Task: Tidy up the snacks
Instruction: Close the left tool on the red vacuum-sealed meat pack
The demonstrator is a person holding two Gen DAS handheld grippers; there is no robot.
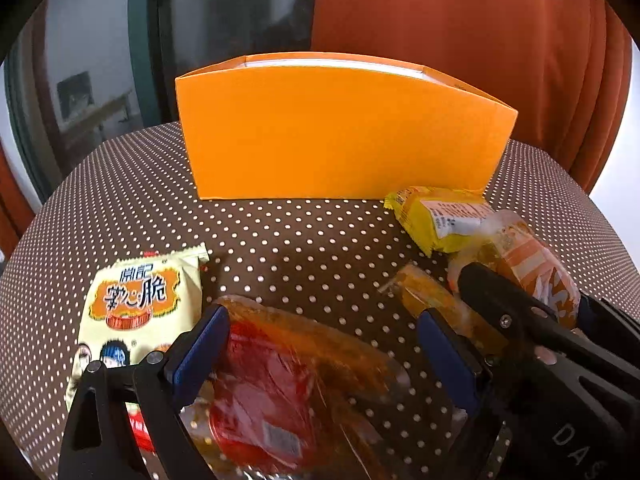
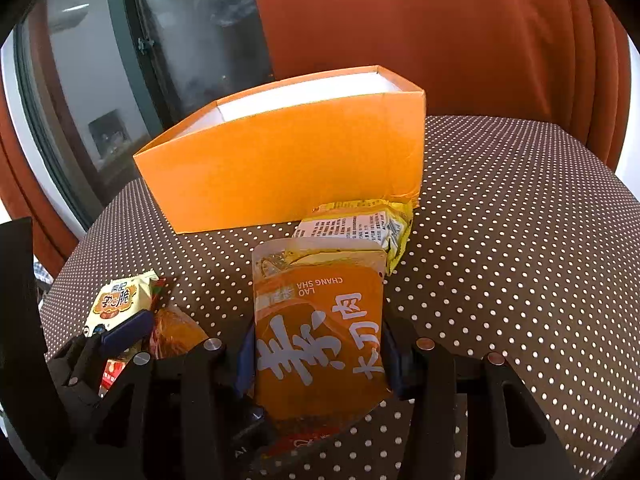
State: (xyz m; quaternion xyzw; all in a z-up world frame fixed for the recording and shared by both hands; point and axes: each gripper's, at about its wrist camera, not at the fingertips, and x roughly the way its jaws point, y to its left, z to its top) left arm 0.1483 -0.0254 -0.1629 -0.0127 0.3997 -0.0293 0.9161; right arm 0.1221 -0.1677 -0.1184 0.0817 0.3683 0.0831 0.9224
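Orange pouch (image 2: 320,332) clamped in R claw (image 2: 320,356), tilted down; L claw (image 1: 320,356) apart over red pack (image 1: 272,392).

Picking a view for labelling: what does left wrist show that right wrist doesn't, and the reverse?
Left wrist only: the red packet lying whole between the open left tool, and a small orange packet beside it.

Right wrist only: the box's white inside, and the right tool shut on the orange pouch with its print readable.

Both: the orange box, the yellow packet, the cream packet and the dotted tablecloth.
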